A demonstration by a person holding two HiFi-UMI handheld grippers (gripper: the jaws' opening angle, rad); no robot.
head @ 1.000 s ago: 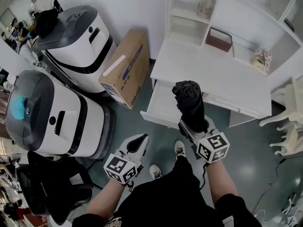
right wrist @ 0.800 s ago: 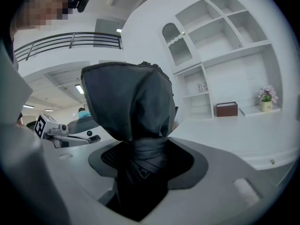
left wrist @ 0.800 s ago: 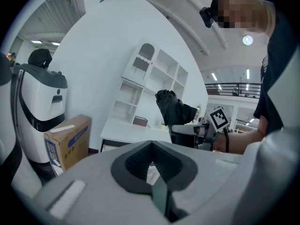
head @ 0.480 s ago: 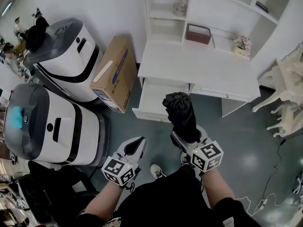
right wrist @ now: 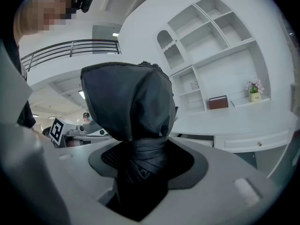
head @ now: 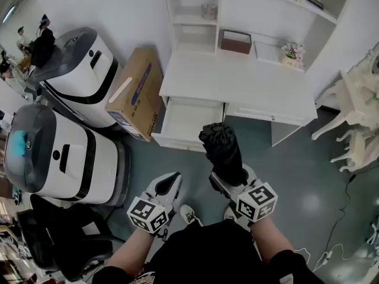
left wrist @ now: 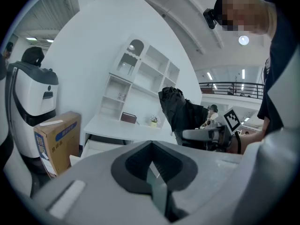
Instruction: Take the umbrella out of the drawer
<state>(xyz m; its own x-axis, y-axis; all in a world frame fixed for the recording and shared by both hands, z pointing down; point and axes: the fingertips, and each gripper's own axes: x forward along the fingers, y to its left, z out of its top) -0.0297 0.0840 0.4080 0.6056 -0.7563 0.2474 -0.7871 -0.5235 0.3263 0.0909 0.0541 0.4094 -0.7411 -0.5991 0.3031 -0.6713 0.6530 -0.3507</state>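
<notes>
Right gripper (right wrist: 140, 170) clamps umbrella (right wrist: 126, 97); lower end hidden between jaws.

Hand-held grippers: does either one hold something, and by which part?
The right hand-held gripper clamps the folded black umbrella around its strapped lower end. The left hand-held gripper holds nothing.

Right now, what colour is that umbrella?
Black; the umbrella shows best in the right gripper view.

Bright, even indoor light; fisheye bend at the edges.
Ceiling lamps (left wrist: 243, 40) glow at right in the left gripper view; the white desk (head: 237, 84) nearly washes out; the black umbrella (right wrist: 126, 102) is sharp but dark.
</notes>
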